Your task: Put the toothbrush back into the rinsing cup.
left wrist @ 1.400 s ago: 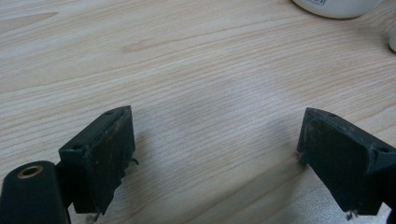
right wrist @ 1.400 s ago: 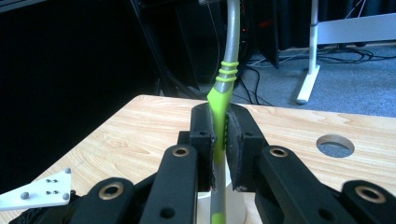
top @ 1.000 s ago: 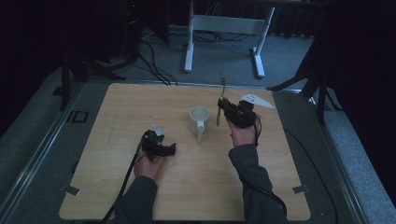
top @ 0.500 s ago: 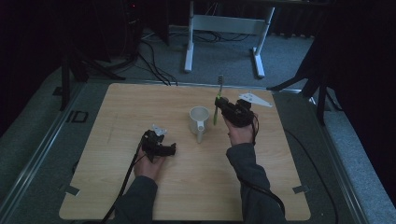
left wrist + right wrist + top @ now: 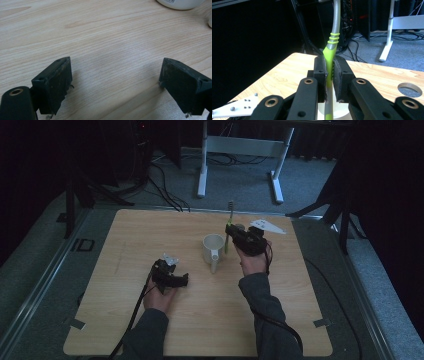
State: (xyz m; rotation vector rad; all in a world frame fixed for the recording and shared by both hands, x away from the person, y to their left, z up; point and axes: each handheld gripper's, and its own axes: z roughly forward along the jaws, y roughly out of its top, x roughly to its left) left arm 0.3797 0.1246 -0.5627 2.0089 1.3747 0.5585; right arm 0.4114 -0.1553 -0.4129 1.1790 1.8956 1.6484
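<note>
- We've got the toothbrush (image 5: 331,53) pinched upright in our right gripper (image 5: 233,232), just to the right of the mug (image 5: 213,247) and above its rim level, head pointing up.
- The jaws are pressed together on the green part of the handle, low down, with the grey neck rising clear above the pads.
- It looks a light thing, thin moulded plastic: stiff enough to stand up in the grip, though we'd expect the slim neck to flex a little if it knocks against something.
- The handle looks smooth and rounded, so we judge it could twist or slide between flat pads; the ribbed green rings just above the grip seem the surest spot for a hold.
- Holding it on the thick green section, as we do now, seems sound: it leaves the lower end free to go into the mug.
- The mug stands near the middle of the table (image 5: 125,235), handle turned toward us. It looks like ceramic, heavier and hard, likely to chip if tipped.
- Our left gripper (image 5: 175,276) rests low on the wood to the left of the mug and nearer us, jaws spread wide with nothing between them.
- In the left gripper view the mug's white base (image 5: 180,3) sits well beyond those jaws, not touched.
</note>
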